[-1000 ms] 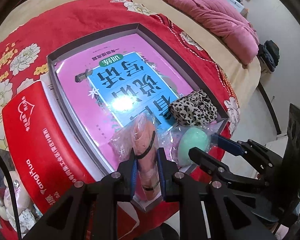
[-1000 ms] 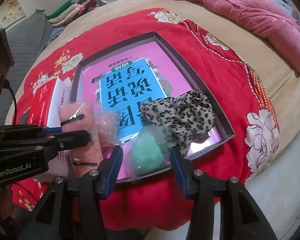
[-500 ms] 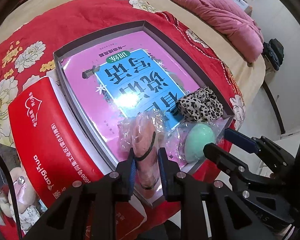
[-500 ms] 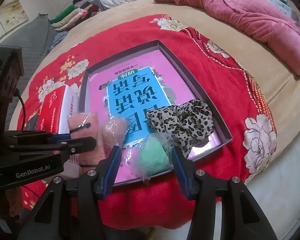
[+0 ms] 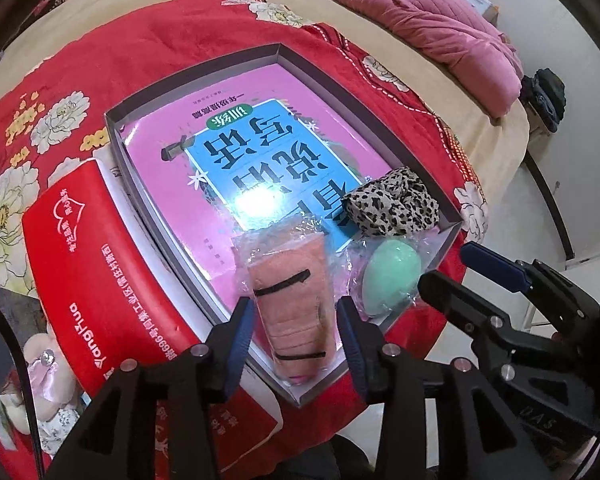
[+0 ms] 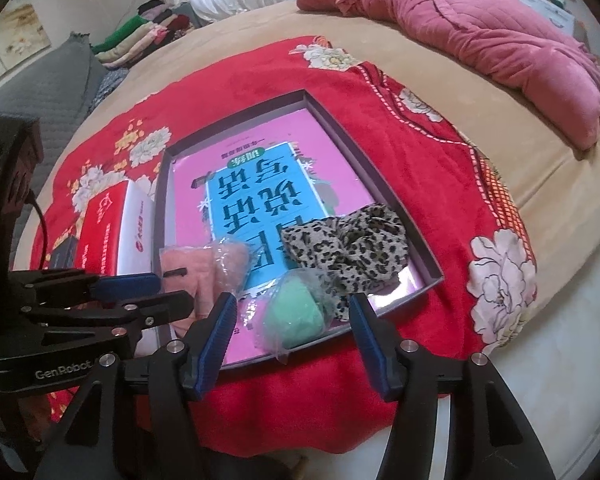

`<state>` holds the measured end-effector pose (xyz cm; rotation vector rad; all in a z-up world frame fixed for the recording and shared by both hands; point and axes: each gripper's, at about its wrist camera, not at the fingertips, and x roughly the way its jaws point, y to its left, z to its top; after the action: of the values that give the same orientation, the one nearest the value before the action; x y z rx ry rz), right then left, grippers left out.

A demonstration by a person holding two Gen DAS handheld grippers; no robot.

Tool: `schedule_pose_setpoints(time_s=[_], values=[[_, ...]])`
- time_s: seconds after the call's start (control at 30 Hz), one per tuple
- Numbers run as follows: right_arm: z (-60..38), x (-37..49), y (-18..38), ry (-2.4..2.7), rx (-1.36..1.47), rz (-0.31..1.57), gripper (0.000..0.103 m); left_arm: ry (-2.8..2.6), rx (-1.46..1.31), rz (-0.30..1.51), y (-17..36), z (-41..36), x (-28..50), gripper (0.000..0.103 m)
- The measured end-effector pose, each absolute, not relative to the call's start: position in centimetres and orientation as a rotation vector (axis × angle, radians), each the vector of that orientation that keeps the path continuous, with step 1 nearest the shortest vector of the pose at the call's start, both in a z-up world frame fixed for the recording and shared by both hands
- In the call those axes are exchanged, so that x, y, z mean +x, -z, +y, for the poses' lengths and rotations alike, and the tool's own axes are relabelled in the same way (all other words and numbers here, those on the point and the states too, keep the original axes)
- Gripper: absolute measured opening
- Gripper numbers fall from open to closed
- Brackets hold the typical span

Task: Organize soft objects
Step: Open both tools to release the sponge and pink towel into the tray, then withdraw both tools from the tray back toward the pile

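- Left gripper [image 5: 296,316] has just been opening: its jaws stand either side of the pink rolled towel [image 5: 294,300], pads clear of it, so that's a release, the roll left lying in its plastic wrap inside the shallow box [image 5: 414,152].
- Just right of that roll, the mint-green sponge egg [image 6: 296,316] sits bagged between the right gripper [image 6: 292,330] fingers, which have also been spreading; no squeeze visible, so let go.
- Beyond the right gripper's right finger, the leopard-print scrunchie [image 6: 348,244] rests in the box corner: I'd say they're being lined up along the near wall.
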<state>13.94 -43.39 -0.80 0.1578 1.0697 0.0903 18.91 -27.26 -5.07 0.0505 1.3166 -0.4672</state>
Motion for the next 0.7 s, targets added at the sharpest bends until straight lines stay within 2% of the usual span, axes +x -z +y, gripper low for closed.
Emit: schedule_pose_setpoints(time_s=[0.23, 0.3, 0.37, 0.7], values=[[-43.5, 13.8, 0.4, -0.068, 0.149, 1.064, 0.06, 0.467, 0.06, 1.304, 4.4, -27.1, 18.6, 0.047], [-43.5, 13.7, 0.2, -0.058, 0.146, 1.061, 0.061, 0.469, 0.062, 1.3, 4.2, -27.0, 18.5, 0.052], [-43.5, 13.6, 0.0, -0.046, 0.149, 1.059, 0.068, 0.47, 0.065, 1.295, 4.0, -27.0, 18.3, 0.057], [-43.6, 13.1, -1.3, -0.023, 0.145, 1.027, 0.07, 0.477, 0.051, 1.273, 2.7, -26.2, 17.4, 0.059]])
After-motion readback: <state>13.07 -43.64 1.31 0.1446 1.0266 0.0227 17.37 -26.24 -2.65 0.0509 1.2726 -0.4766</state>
